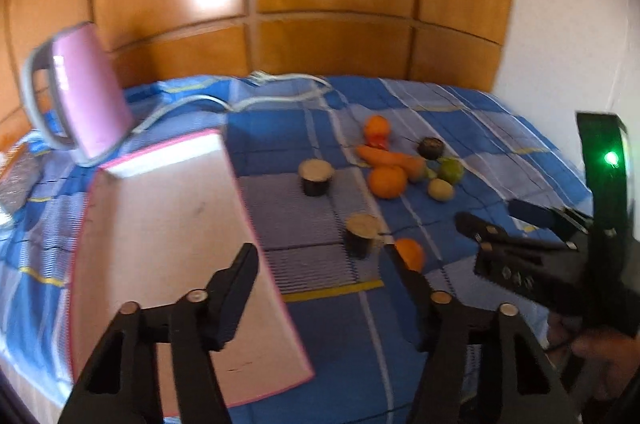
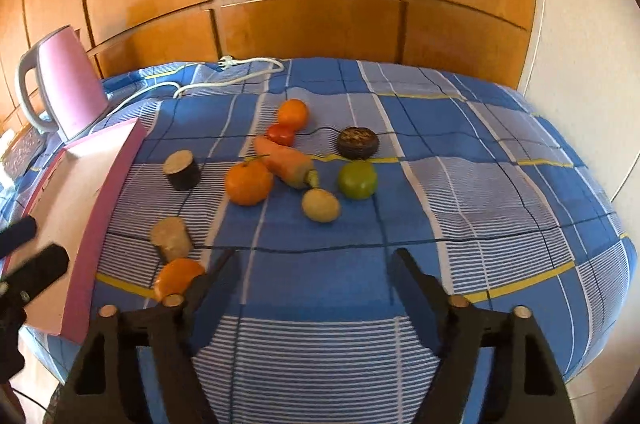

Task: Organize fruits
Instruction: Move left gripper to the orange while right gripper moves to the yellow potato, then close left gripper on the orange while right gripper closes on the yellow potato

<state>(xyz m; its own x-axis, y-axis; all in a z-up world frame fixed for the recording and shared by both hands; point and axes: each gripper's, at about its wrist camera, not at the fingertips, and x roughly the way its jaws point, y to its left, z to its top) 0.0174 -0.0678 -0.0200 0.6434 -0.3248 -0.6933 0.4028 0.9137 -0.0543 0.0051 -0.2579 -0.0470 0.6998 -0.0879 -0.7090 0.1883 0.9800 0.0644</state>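
While both grippers hang released over the bed's checked blue cover [image 2: 460, 184], the fruits lie loose near its middle: an orange [image 2: 249, 183], a green fruit [image 2: 357, 179] and a yellowish one [image 2: 321, 205], touching or just beside a carrot [image 2: 286, 160]. Left gripper [image 1: 320, 260] and right gripper [image 2: 316, 266] hold nothing, jaws apart. Round, smooth and probably light, the fruits would roll; grasp each across its widest part.

Three oranges [image 2: 248, 183], one carrot [image 2: 285, 162], one tomato [image 2: 281, 134], one green fruit [image 2: 357, 179], one potato [image 2: 320, 205], and seemingly three dark cylinders [image 2: 182, 170].
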